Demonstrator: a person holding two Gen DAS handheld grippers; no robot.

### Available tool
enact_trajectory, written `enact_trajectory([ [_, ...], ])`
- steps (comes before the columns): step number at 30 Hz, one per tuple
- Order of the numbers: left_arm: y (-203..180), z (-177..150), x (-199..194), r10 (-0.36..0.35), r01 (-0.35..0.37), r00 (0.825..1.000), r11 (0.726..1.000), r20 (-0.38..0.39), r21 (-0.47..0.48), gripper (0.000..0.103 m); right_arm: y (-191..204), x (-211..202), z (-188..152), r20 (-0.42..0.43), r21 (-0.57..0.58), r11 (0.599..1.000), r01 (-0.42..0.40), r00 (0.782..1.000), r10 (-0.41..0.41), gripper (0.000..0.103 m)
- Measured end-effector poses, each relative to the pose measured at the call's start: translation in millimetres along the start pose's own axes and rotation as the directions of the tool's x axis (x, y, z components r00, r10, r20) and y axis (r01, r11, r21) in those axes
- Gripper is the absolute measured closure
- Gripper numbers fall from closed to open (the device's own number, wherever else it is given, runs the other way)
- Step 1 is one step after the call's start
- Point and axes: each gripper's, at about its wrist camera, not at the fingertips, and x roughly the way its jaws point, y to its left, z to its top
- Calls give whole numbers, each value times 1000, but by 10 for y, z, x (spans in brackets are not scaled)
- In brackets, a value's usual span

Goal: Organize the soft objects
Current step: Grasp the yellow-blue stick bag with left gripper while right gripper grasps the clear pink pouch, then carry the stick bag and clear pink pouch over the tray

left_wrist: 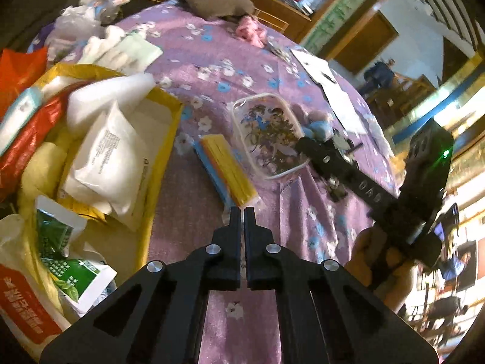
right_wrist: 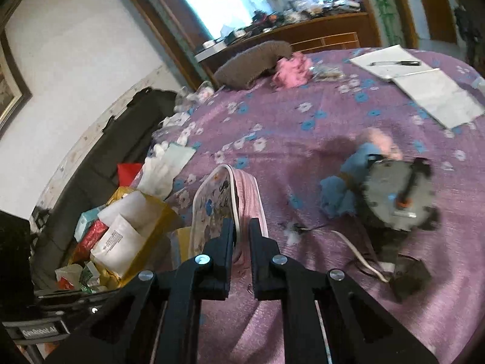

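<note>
Your right gripper (right_wrist: 242, 226) is clamped on the rim of the pink zip pouch (right_wrist: 225, 209), a soft case with a cartoon print on its clear face. The pouch stands on edge, lifted just off the purple floral bedspread (right_wrist: 303, 139). The pinch looks narrow, on the piping only; if you swing quickly toward the yellow bag (left_wrist: 163, 139) the pouch may twist out or sag and drop short.

Your left gripper (left_wrist: 242, 214) has its jaws together just beyond the near end of the pack of yellow and blue strips (left_wrist: 225, 170). Whether it has caught the wrapper's edge you cannot tell from the left wrist view. If it holds only film, the pack may slide out when lifted.

The yellow bag is already heaped, a white pouch (left_wrist: 106, 163) leaning at its mouth. Anything dropped on top could roll back onto the spread.

Count:
- grippers: two
- zip pouch: one
- strip pack: one
- yellow bag: one
- blue cloth (right_wrist: 339, 188) beside the grey disc: one
- pink fluffy item (right_wrist: 292, 69) far off: one
- brown cushion (right_wrist: 251, 60): one
</note>
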Motion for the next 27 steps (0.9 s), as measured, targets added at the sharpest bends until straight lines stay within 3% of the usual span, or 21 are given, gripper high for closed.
enact_trajectory([
  [3,-29,7,139,11,-11,999,1000,-49,0,100,0,-239,-105,44,15,999,32,998,-33,95],
  [4,-33,36,191,16,-16,999,1000,-45,-5,88,5,-299,-160,54,17,999,51,997,-52,95],
  [5,-21,84,267,26,-27,999,999,-42,-20,62,17,-360,-234,58,15,997,71,996,-72,95],
  [7,2,157,358,35,-36,999,998,-21,-53,43,15,-487,-435,61,13,991,133,989,-134,95],
  [10,33,262,477,110,-109,994,991,4,-82,42,-70,-582,-669,38,53,982,182,982,-184,94],
  [12,-52,329,590,183,-183,983,983,-11,-32,42,-143,-607,-793,8,82,980,179,984,-180,94],
  [14,-162,370,748,280,-278,959,959,-39,46,39,-187,-631,-866,-4,94,979,179,984,-179,96],
  [15,-239,370,849,343,-336,938,935,-47,110,39,-195,-635,-880,-7,97,980,172,985,-172,96],
  [17,-342,333,986,411,-397,910,899,-45,188,38,-187,-644,-885,-10,99,985,139,990,-138,94],
  [18,-347,334,999,423,-411,906,891,-24,195,39,-175,-648,-885,-8,97,986,132,991,-132,94],
  [19,-344,322,985,436,-429,900,881,10,199,55,-165,-642,-882,-9,95,988,124,992,-124,94],
  [20,-311,312,963,417,-410,909,892,3,190,63,-162,-632,-871,-19,98,988,117,993,-116,94],
  [21,-242,299,913,361,-352,932,923,-36,155,65,-163,-633,-867,-24,102,988,113,994,-111,93],
  [23,-136,219,747,271,-263,961,958,-56,112,67,-147,-650,-857,-34,100,990,100,995,-97,71],
  [24,-117,160,665,254,-248,966,963,-49,101,67,-137,-664,-863,-31,93,991,97,995,-94,46],
  [25,-86,89,546,226,-222,973,971,-40,95,68,-120,-691,-871,-16,85,993,85,996,-84,38],
  [27,-88,-78,314,156,-153,987,985,-27,84,68,-80,-702,-860,-8,64,995,70,998,-70,38],
])
